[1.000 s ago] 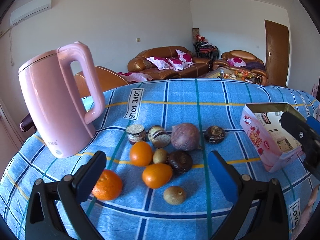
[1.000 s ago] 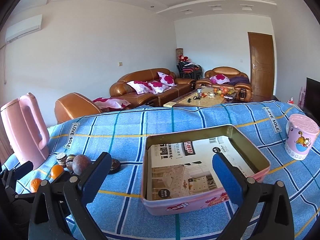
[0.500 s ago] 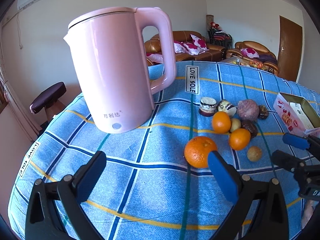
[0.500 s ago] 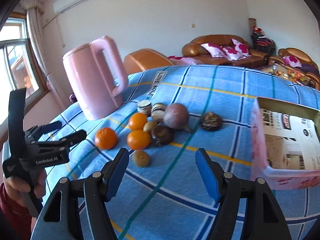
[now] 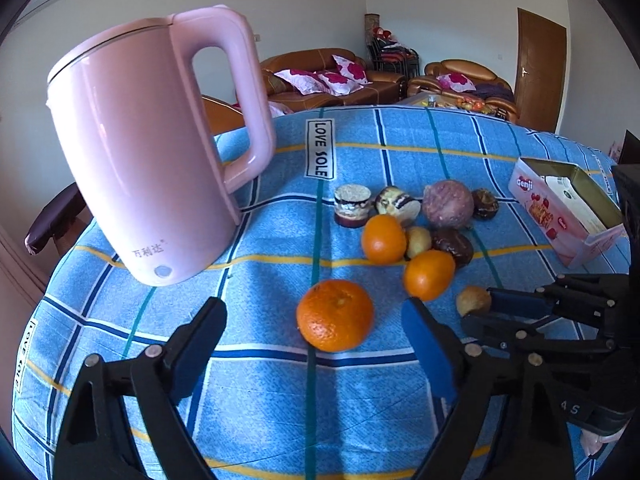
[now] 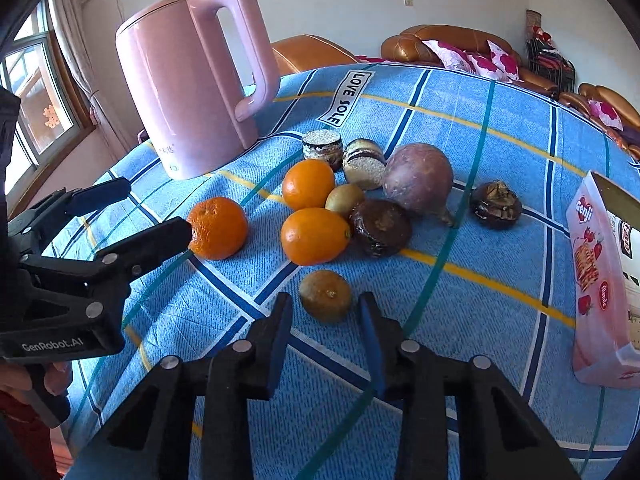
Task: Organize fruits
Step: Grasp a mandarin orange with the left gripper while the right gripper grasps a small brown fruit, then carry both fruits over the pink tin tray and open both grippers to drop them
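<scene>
Fruits lie in a cluster on the blue checked tablecloth (image 5: pixel 280 400). A large orange (image 5: pixel 335 314) sits nearest my left gripper (image 5: pixel 316 332), which is open, its fingers on either side just in front of it. My right gripper (image 6: pixel 326 320) is open around a small brown fruit (image 6: pixel 326 295), not touching it. Two smaller oranges (image 6: pixel 308 184) (image 6: pixel 314 236), a purple passion fruit (image 6: pixel 418 178), a dark brown fruit (image 6: pixel 380 228), a small green-brown fruit (image 6: pixel 344 200) and a dark chestnut-like fruit (image 6: pixel 495 205) lie beyond. In the left wrist view the right gripper (image 5: pixel 484 308) reaches the brown fruit (image 5: pixel 473 300).
A tall pink kettle (image 5: pixel 152 148) stands at the left, close behind the oranges. Two small cakes (image 6: pixel 322 148) (image 6: pixel 363 164) lie behind the fruits. An open pink tin box (image 5: pixel 568 208) stands at the right. Sofas and a door are far behind.
Both grippers moved forward and down toward the fruits. The right one narrowed and now brackets the small brown fruit; the left one now brackets the large orange.
</scene>
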The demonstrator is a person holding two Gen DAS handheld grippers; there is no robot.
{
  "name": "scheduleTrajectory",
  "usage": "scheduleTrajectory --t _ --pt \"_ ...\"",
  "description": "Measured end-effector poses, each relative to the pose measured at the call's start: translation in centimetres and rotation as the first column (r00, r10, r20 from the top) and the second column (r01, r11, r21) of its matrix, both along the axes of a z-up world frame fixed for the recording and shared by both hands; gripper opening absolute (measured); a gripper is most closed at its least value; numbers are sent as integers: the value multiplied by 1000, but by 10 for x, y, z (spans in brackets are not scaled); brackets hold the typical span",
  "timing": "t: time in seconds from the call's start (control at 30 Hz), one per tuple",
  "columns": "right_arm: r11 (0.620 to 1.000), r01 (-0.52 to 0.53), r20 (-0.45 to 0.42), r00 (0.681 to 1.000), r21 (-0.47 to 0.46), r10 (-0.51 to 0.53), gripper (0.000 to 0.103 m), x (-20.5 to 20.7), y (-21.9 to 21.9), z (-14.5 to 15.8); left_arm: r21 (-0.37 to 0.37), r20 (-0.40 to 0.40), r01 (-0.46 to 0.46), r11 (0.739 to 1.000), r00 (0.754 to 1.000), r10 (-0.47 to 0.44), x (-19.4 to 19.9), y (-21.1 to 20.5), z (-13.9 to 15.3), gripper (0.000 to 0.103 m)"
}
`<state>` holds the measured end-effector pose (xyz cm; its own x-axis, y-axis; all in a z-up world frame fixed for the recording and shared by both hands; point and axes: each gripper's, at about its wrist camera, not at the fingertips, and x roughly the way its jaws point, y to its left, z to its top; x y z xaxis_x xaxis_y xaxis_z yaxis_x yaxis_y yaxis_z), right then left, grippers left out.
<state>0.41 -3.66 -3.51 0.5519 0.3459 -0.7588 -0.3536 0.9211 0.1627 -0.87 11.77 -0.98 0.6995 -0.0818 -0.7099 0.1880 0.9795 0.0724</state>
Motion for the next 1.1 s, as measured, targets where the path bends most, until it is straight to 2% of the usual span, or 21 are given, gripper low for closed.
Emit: scheduleTrajectory --t 0.07,0.13,0.2,0.33,0.53,0.73,0.9,1.1 --pt "1000 22 9 1000 -12 -22 28 -2 -7 1 7 -18 2 1000 1000 -2 7 -4 -4 86" --pt "999 49 23 999 0 -49 28 -3 -16 5 10 -35 7 1000 999 -7 12 -6 -9 78" --pt "997 63 32 997 43 -64 28 -1 -26 10 15 -64 0 1000 998 1 19 -8 -16 62" --pt "993 74 61 995 96 -80 28 -2 -37 21 -16 -115 -6 1000 993 4 26 -8 -33 51" --pt "989 92 90 991 115 -102 28 -3 -45 29 -32 -88 -50 998 995 47 24 -3 -30 49" --pt "978 126 153 977 166 -151 28 -9 -72 45 -89 -1 -70 994 998 71 11 -6 -6 49" --pt "971 172 228 951 166 -208 28 -17 -105 57 -102 93 -24 995 995 34 -1 -35 18 49" --pt "959 239 258 927 150 -272 28 -22 -149 58 -116 133 62 991 990 -47 -5 -88 34 49"
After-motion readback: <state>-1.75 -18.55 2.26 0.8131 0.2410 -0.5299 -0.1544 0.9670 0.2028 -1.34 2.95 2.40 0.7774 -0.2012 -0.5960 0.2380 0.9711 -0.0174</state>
